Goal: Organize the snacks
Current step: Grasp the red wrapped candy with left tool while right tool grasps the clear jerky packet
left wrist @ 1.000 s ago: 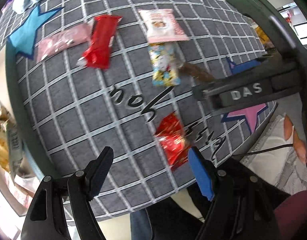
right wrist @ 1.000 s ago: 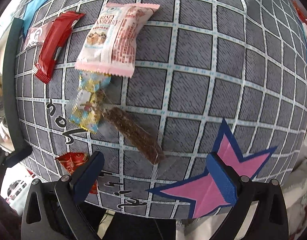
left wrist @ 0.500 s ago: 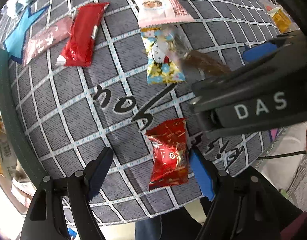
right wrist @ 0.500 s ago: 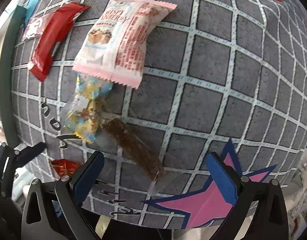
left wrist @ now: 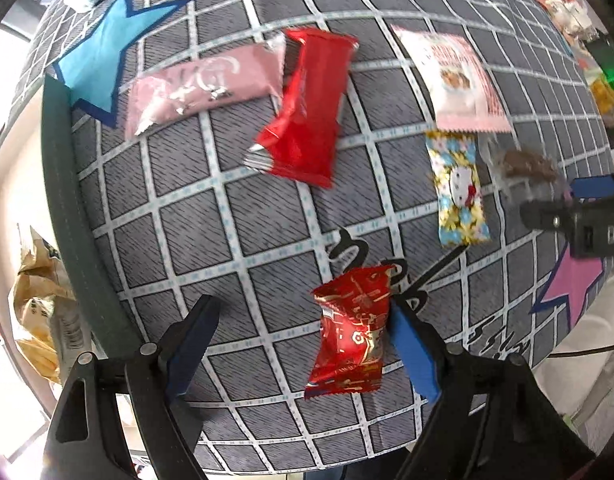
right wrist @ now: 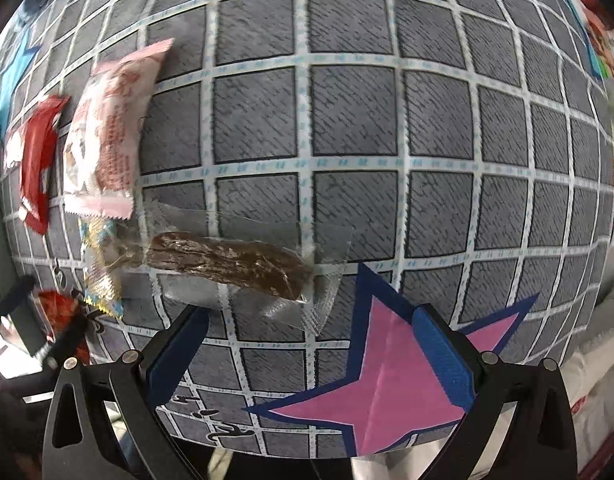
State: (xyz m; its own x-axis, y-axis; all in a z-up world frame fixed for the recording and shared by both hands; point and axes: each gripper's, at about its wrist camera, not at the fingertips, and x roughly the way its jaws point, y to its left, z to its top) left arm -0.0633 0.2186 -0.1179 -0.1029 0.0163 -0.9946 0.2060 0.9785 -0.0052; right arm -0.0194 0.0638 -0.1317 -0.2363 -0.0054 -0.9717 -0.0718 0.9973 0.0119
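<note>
Snacks lie on a grey checked cloth [left wrist: 243, 216]. In the left wrist view my left gripper [left wrist: 303, 344] is open; a small red-and-gold packet [left wrist: 353, 330] lies just inside its right finger. Further off lie a pink wrapper [left wrist: 203, 84], a red bar [left wrist: 307, 108], a white-and-pink cracker pack [left wrist: 459, 80] and a cartoon candy packet [left wrist: 459, 192]. In the right wrist view my right gripper [right wrist: 307, 344] is open, just short of a brown bar in clear wrap [right wrist: 231, 264]. The cracker pack [right wrist: 107, 140] and the red bar [right wrist: 37, 160] lie at the left.
The cloth's dark green border [left wrist: 67, 216] runs down the left side, with crumpled bags [left wrist: 39, 308] beyond it. A pink star print [right wrist: 391, 392] lies under my right gripper. More snacks [left wrist: 563, 4] sit at the far right edge. The right gripper [left wrist: 587, 216] shows at the right of the left wrist view.
The left gripper has pulled back left, and the red-and-gold packet now sits beside its right finger. The right gripper has come closer to the brown bar, which now lies across its opening.
</note>
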